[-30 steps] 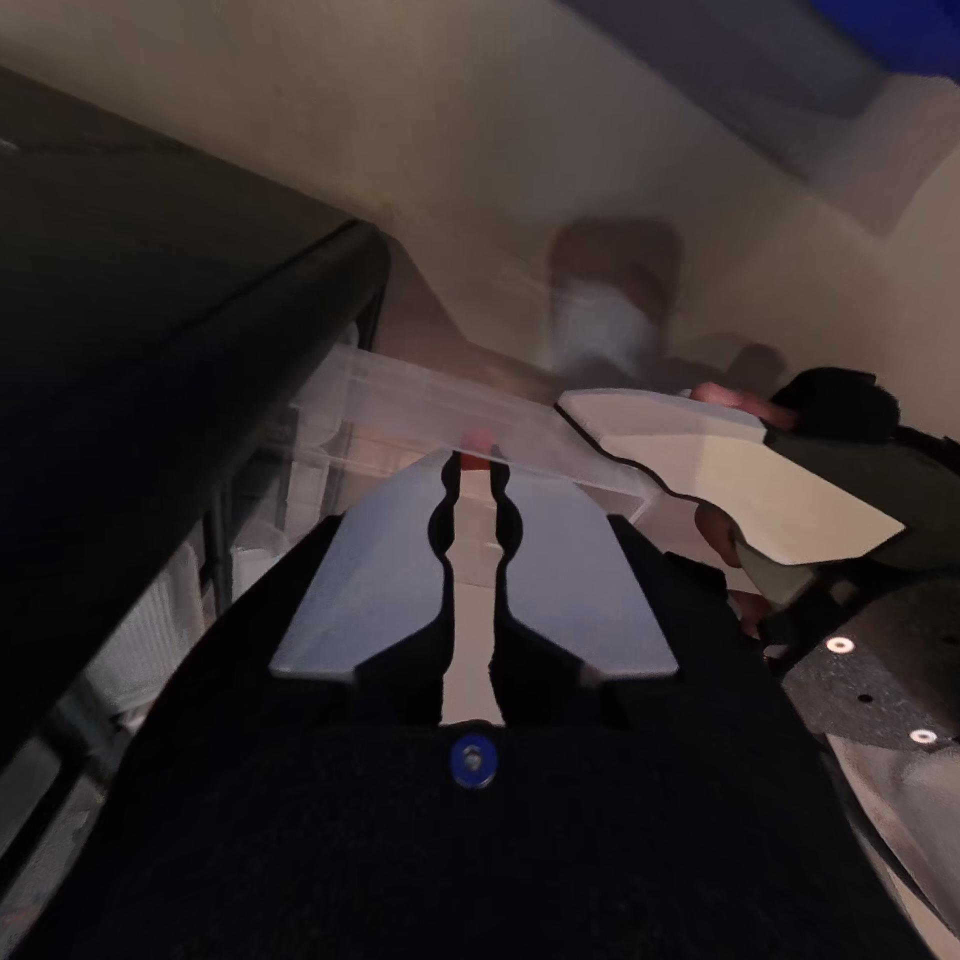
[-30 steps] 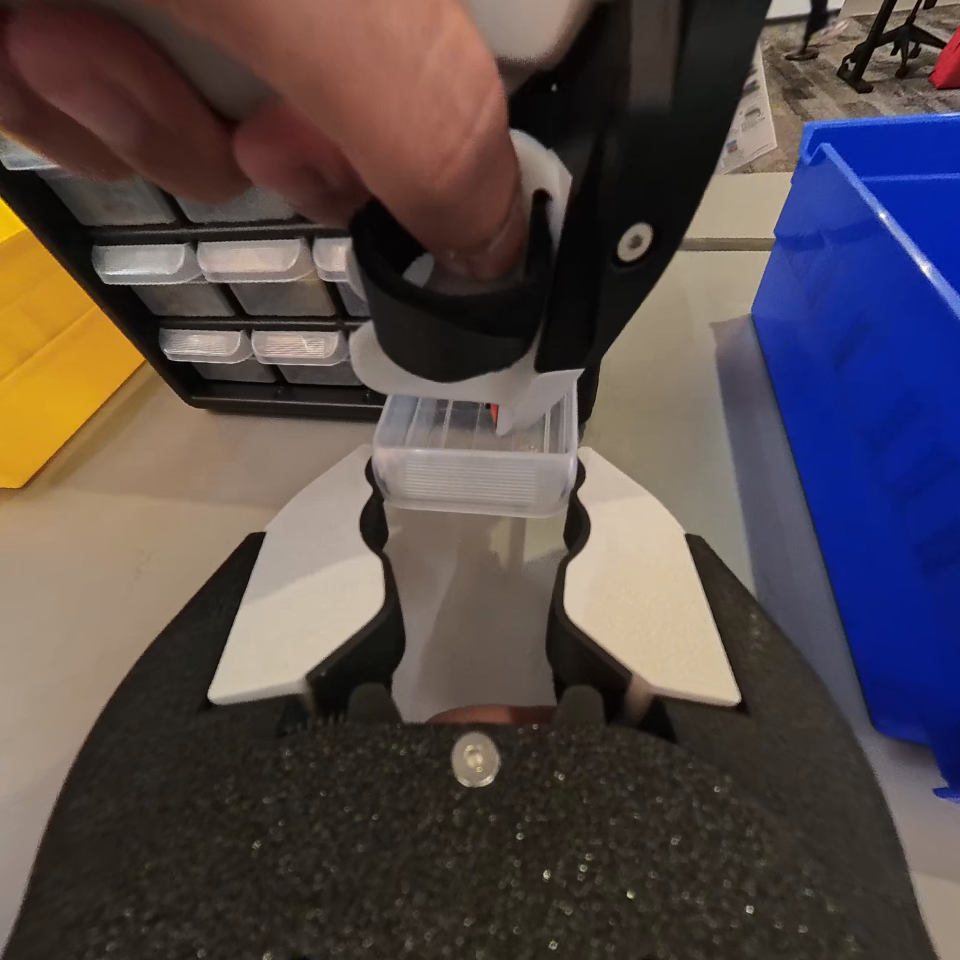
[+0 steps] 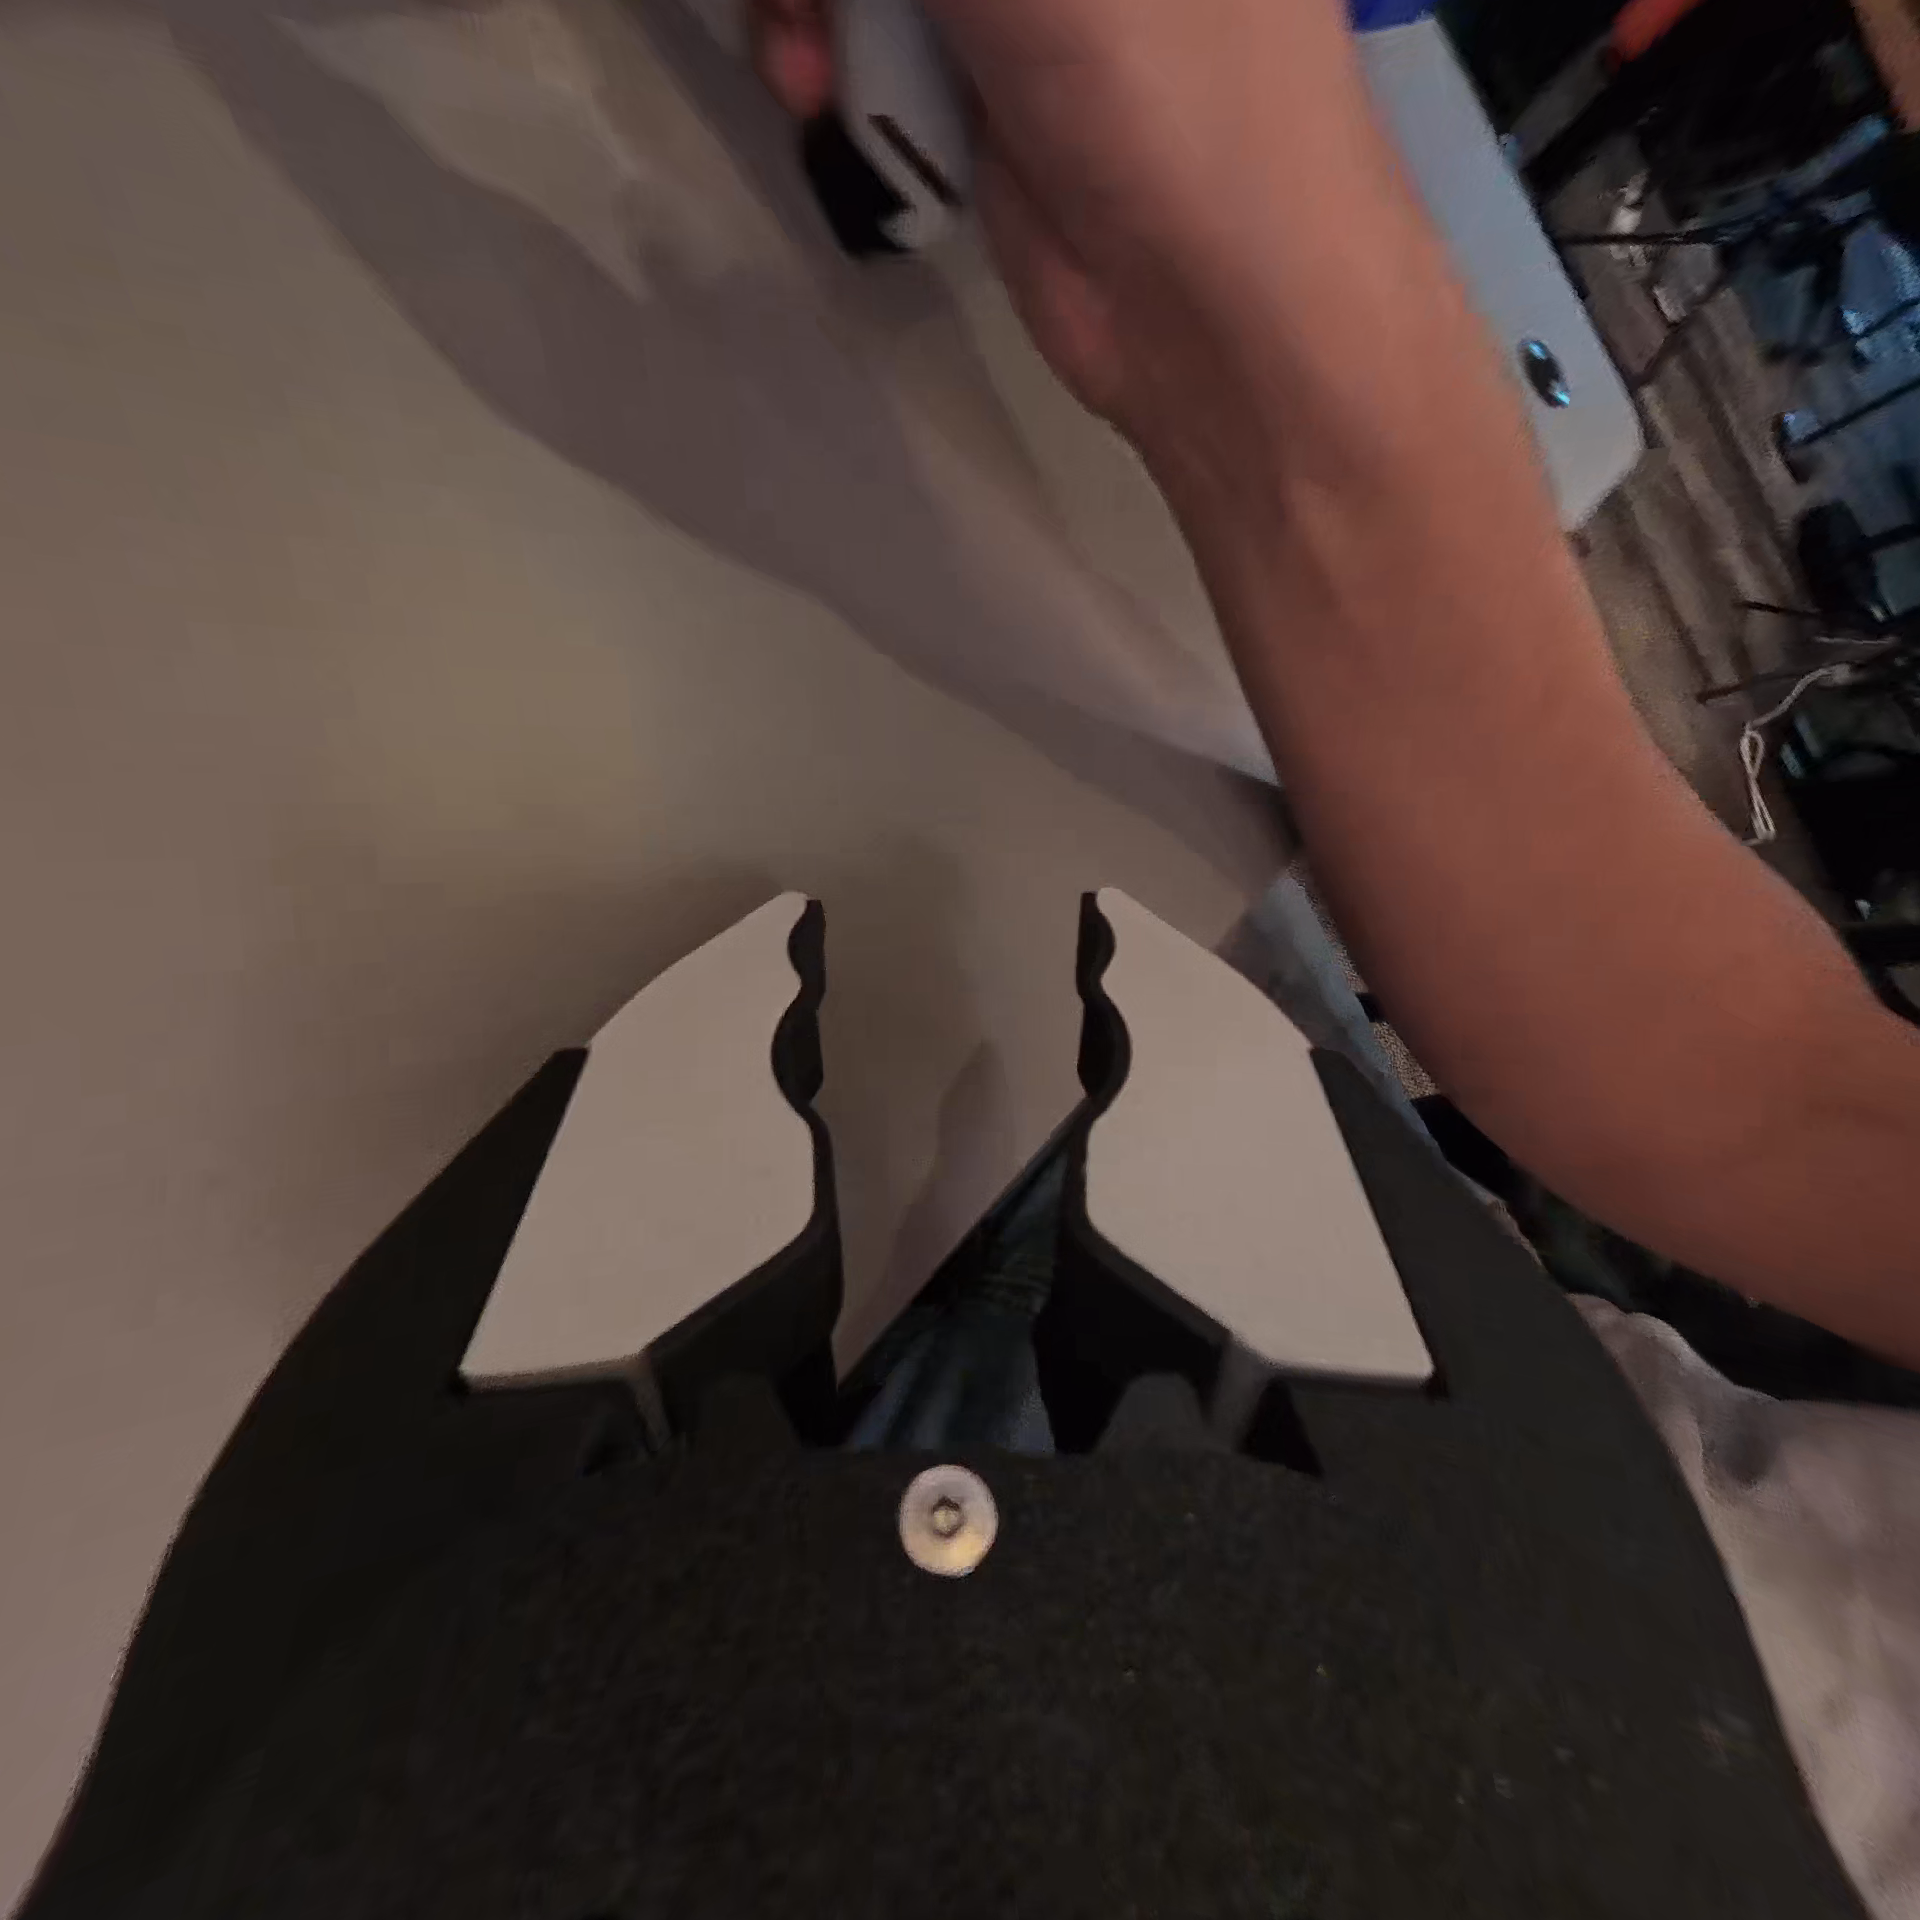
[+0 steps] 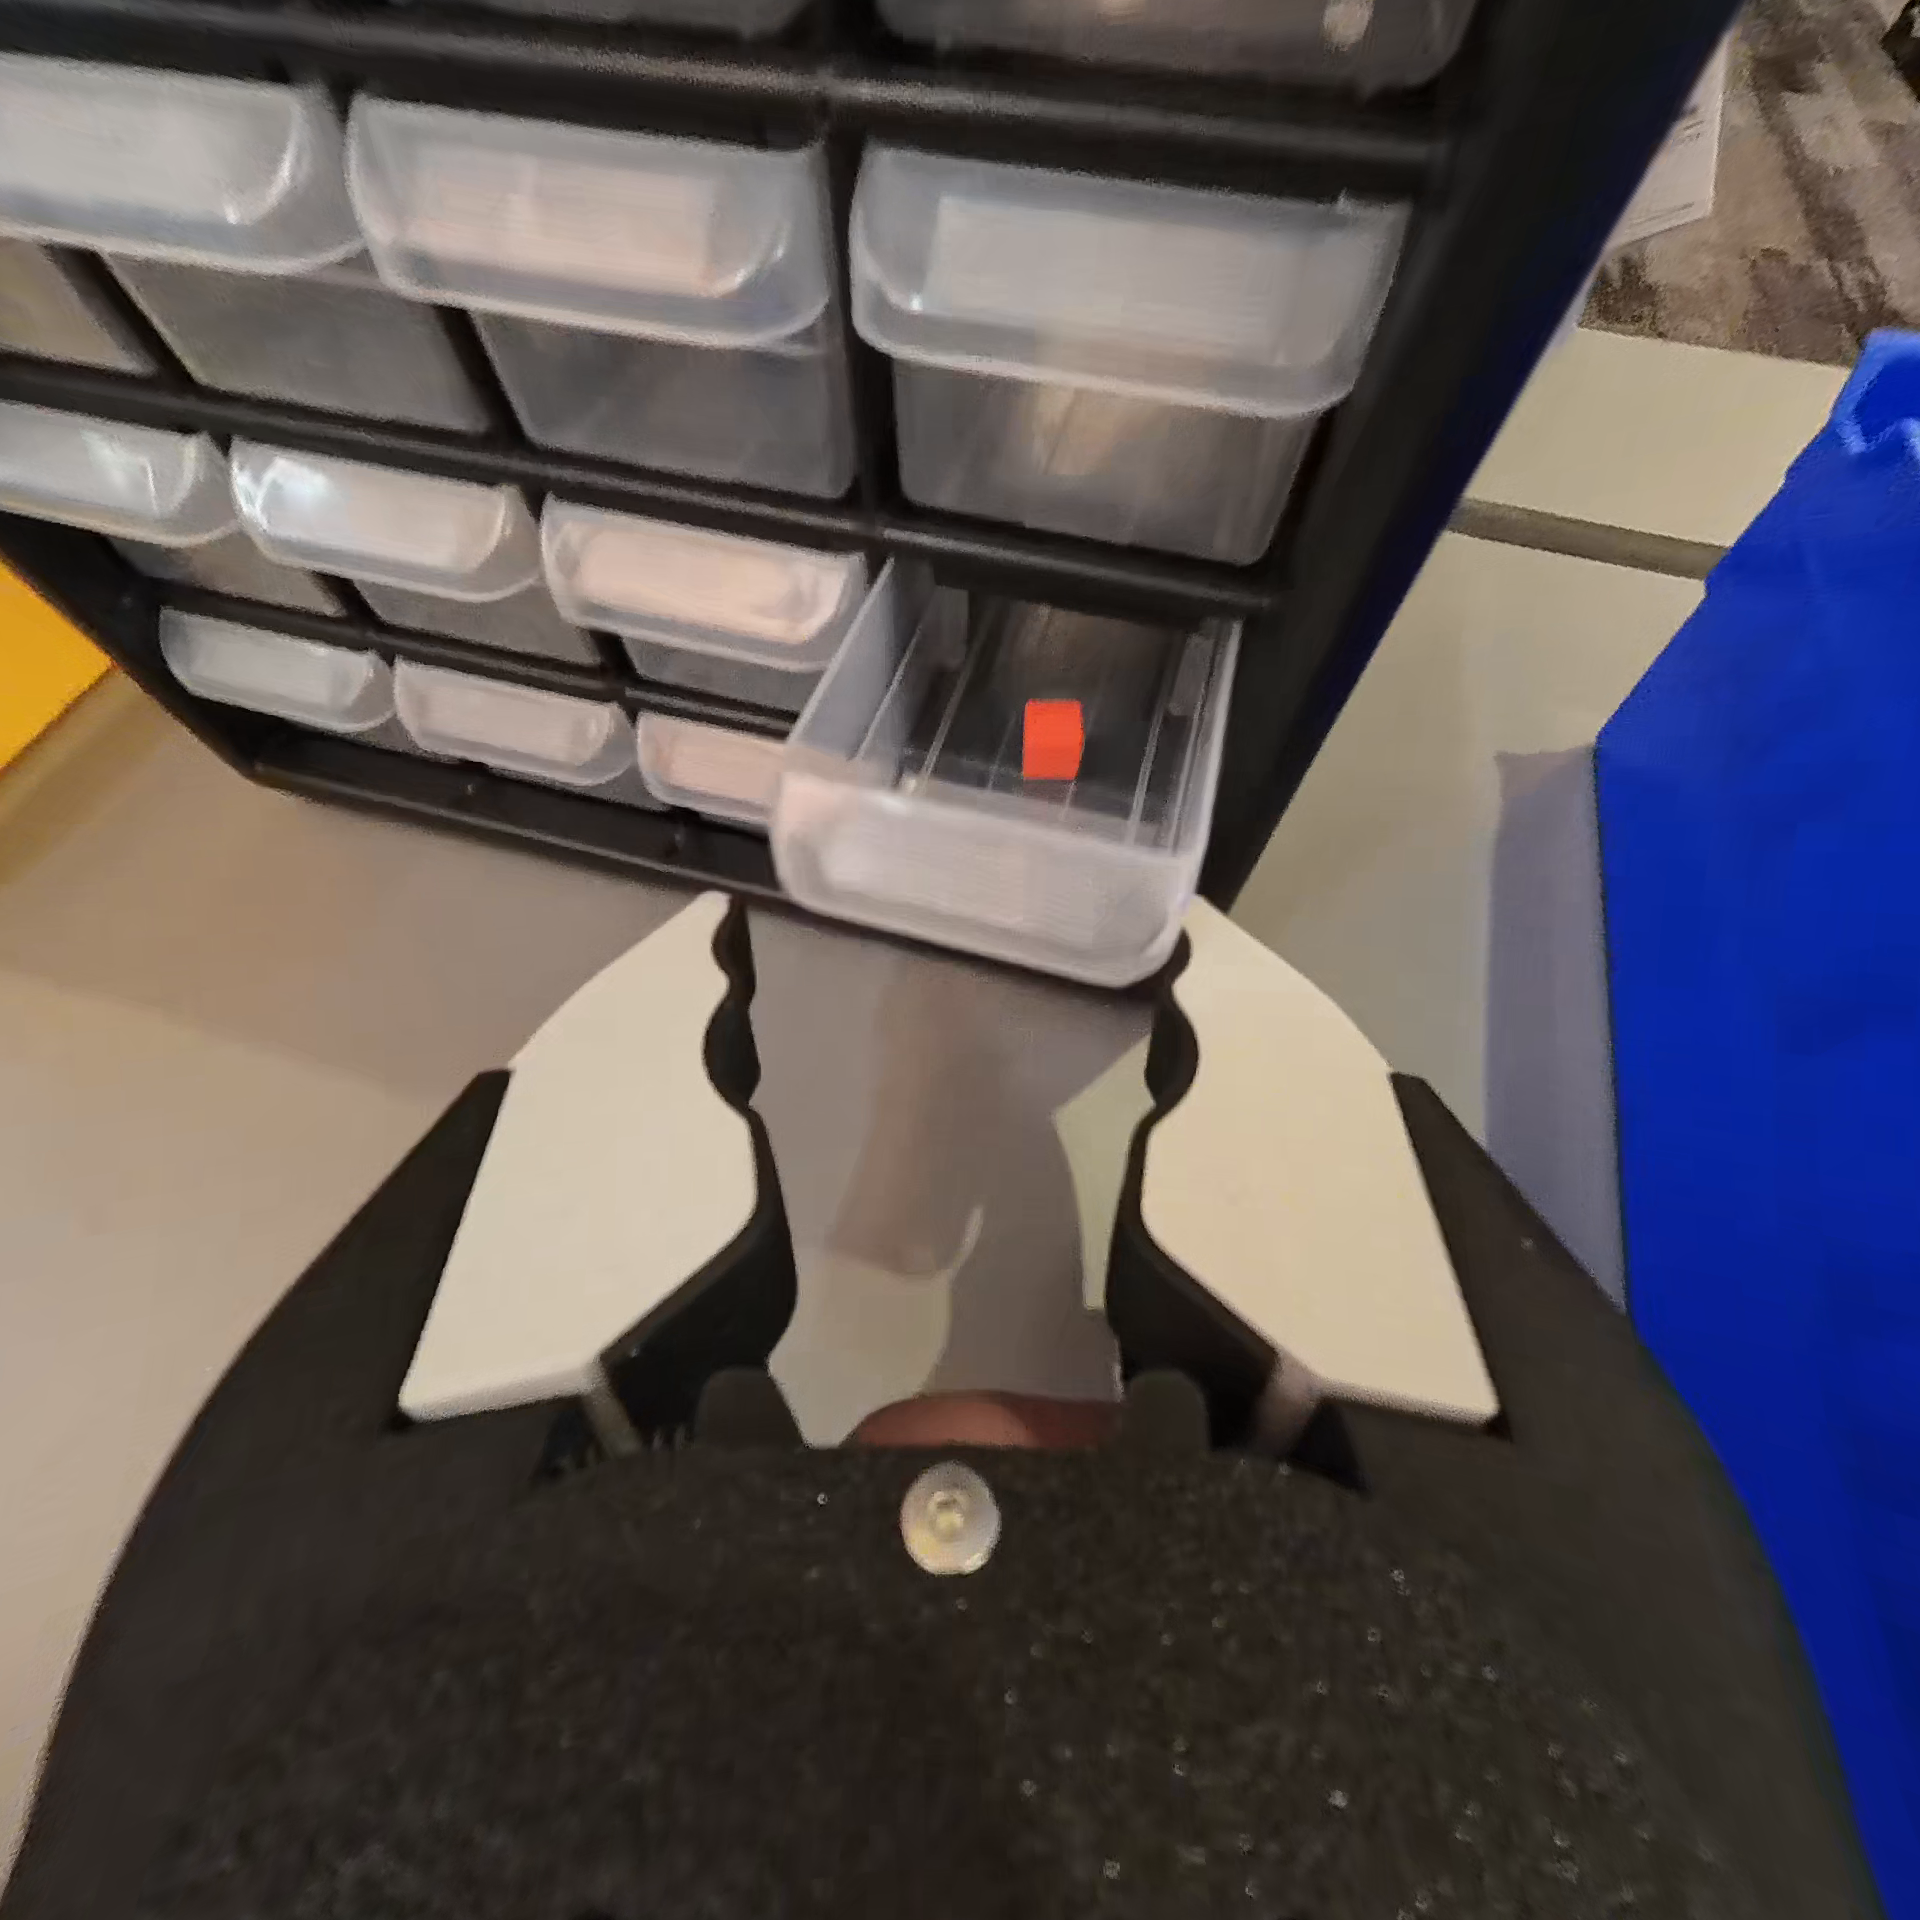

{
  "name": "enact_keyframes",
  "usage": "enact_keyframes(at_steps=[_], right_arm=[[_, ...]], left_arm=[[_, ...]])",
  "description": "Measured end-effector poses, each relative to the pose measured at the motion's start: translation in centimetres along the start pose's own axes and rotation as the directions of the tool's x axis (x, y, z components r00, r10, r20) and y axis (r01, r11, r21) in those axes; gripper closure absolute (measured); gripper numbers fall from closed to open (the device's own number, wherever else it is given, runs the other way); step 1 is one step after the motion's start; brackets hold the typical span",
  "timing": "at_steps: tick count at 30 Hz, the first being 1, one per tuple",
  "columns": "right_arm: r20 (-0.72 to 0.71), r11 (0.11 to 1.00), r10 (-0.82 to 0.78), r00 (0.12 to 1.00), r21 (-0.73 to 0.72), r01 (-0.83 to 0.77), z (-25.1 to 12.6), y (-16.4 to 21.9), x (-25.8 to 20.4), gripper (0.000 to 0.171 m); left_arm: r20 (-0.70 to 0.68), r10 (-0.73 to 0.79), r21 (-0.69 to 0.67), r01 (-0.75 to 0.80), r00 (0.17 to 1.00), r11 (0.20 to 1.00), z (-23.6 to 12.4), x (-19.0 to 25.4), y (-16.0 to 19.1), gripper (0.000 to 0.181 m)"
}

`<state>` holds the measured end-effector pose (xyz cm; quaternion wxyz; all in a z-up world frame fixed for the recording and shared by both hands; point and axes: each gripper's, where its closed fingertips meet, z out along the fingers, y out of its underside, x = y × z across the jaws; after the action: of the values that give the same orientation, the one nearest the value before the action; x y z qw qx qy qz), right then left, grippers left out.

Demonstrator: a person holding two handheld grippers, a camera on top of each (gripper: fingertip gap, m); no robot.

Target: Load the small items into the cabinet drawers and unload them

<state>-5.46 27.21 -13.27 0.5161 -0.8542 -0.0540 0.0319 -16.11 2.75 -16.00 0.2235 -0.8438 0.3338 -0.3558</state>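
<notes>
A black cabinet [image 4: 1340, 520] of clear drawers fills the top of the right wrist view. Its lower right drawer [image 4: 977, 883] stands pulled out, slightly askew, with a small red cube [image 4: 1051, 738] inside. My right gripper [image 4: 956, 920] is open about a drawer's width, its tips right at the drawer's front. The right tip is partly hidden by the drawer's corner. A small gap shows at the left tip. My left gripper [image 3: 948, 912] is open and empty over the bare beige table [image 3: 416, 727]. The cabinet is out of the left wrist view.
A blue bin [image 4: 1766, 1039] stands close on the right of the cabinet. A yellow bin [image 4: 42, 665] shows at the left edge. In the left wrist view a person's forearm [image 3: 1403, 675] crosses the right side, holding the other gripper's handle [image 3: 894, 166] at the top. Across from one pair of fingers to the other is roughly 25 cm. The black cabinet [image 4: 1340, 520] lies some 7 cm from my right tips, 30 cm from my left tips.
My left gripper let go of the red cube, which now lies in the drawer, then opened and swung away over the table. The right gripper and the drawer have moved closer to the cabinet.
</notes>
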Motion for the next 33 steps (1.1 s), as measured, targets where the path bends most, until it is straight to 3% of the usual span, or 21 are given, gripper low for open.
enact_keyframes(at_steps=[3,6,7,10,13,19,25,28,30,33], right_arm=[[-0.012,0.999,0.005,1.000,0.040,-0.004,-1.5,1.3,-0.1,0.106],[0.006,0.982,-0.016,1.000,0.186,0.015,-3.7,0.7,-1.1,0.146],[-0.014,0.969,-0.027,1.000,0.244,0.029,-4.1,-0.1,-1.1,0.147],[-0.051,0.964,-0.081,0.995,0.251,0.091,-3.2,-1.3,-1.2,0.146],[-0.054,0.976,-0.072,0.996,0.202,0.082,-1.3,-1.7,-1.1,0.133],[-0.013,0.989,-0.022,1.000,0.145,0.024,1.7,-2.4,-0.8,0.132],[0.007,0.993,-0.028,1.000,0.112,0.027,2.4,-2.1,-0.9,0.132],[0.041,0.987,-0.131,0.991,0.098,0.126,1.6,-1.1,-2.3,0.132],[0.030,0.945,-0.309,0.951,0.121,0.304,1.2,-0.5,-3.5,0.132],[-0.078,0.765,-0.632,0.771,0.100,0.636,1.3,0.1,-4.2,0.133]], left_arm=[[-0.012,0.118,0.056,-0.117,0.993,0.992,0.2,1.9,0.8,0.135],[0.015,0.207,0.134,-0.207,0.978,0.969,-0.2,1.8,0.1,0.135],[0.019,0.220,0.155,-0.221,0.975,0.963,-0.3,1.6,-0.2,0.135],[-0.010,0.217,0.178,-0.211,0.976,0.961,-0.5,1.3,-0.5,0.135],[-0.054,0.181,0.157,-0.171,0.982,0.973,-0.4,1.1,-0.1,0.135],[-0.038,0.184,0.148,-0.176,0.982,0.973,-0.7,0.3,0.0,0.135],[-0.043,0.171,0.142,-0.163,0.984,0.976,-0.8,0.0,0.0,0.135],[-0.052,0.161,0.138,-0.153,0.986,0.979,-0.8,0.0,0.1,0.135],[-0.050,0.159,0.135,-0.151,0.986,0.979,-0.8,-0.1,0.1,0.135],[-0.048,0.163,0.135,-0.155,0.986,0.979,-0.8,-0.1,0.1,0.135]])
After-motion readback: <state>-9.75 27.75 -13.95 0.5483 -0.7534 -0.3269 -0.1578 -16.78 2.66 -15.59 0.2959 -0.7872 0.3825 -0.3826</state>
